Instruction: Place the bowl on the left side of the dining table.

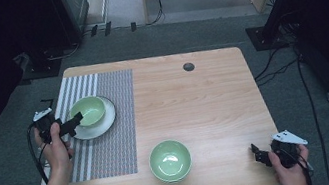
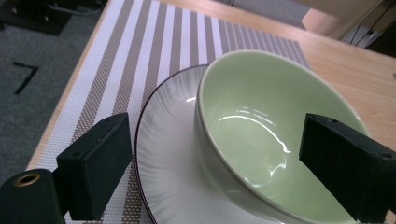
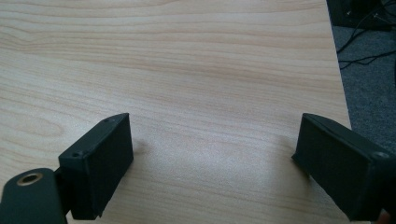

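Left gripper point(image 2: 210, 163): jaws spread wide, nothing clamped; the near wall of a green bowl point(image 2: 261, 135) is seen between them, untouched by either pad. The bowl is seated upright on a white plate point(image 2: 163, 154), which is laid on a striped placemat point(image 2: 154, 51) at the table's left side.

Right gripper point(image 3: 212, 163): jaws spread wide, nothing between them, held low over bare wooden table point(image 3: 187, 70) near the front right corner.

Second green bowl point(image 1: 170, 160): placed upright on the bare wood near the front edge, just right of the placemat, well apart from both grippers.
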Available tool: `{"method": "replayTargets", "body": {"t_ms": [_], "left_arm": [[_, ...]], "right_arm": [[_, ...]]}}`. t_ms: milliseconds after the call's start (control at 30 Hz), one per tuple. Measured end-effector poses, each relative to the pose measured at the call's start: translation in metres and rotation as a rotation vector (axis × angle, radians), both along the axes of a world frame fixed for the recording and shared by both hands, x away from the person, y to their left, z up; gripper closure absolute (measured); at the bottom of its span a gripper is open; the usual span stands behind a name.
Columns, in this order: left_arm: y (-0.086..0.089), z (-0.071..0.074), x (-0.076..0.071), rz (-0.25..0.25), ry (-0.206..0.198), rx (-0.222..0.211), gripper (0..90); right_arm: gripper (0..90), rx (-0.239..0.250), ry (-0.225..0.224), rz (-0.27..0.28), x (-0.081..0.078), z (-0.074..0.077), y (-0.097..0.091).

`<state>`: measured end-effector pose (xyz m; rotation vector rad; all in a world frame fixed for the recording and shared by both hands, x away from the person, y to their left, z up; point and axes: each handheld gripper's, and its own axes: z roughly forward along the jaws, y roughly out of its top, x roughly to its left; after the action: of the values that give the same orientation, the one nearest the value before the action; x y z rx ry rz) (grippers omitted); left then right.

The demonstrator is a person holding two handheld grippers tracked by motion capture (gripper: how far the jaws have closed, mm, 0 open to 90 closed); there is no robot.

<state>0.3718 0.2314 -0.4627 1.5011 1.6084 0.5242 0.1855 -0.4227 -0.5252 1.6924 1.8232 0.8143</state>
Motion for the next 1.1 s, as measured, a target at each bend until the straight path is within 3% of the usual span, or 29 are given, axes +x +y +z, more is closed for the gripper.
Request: {"method": "replayTargets", "body": {"t_ms": [300,567,767,1100], "left_arm": [[0.002,0.008,-0.026,-0.041,-0.107,0.014,8.8],[0.0,0.009,-0.044,-0.062,-0.138,0.039,8.8],[-0.004,0.006,-0.062,-0.082,-0.163,0.034,8.8],[-0.003,-0.002,-0.08,-0.07,-0.178,0.062,8.8]], "right_arm": [[10.8,0.0,0.0,0.0,0.0,0.0,0.0],[9.7,-0.001,0.002,0.004,0.001,0.0,0.0],[9.3,0.001,0.004,0.004,0.001,0.0,0.001],[6.8,-0.001,0.01,0.01,0.002,0.0,0.001]]}}
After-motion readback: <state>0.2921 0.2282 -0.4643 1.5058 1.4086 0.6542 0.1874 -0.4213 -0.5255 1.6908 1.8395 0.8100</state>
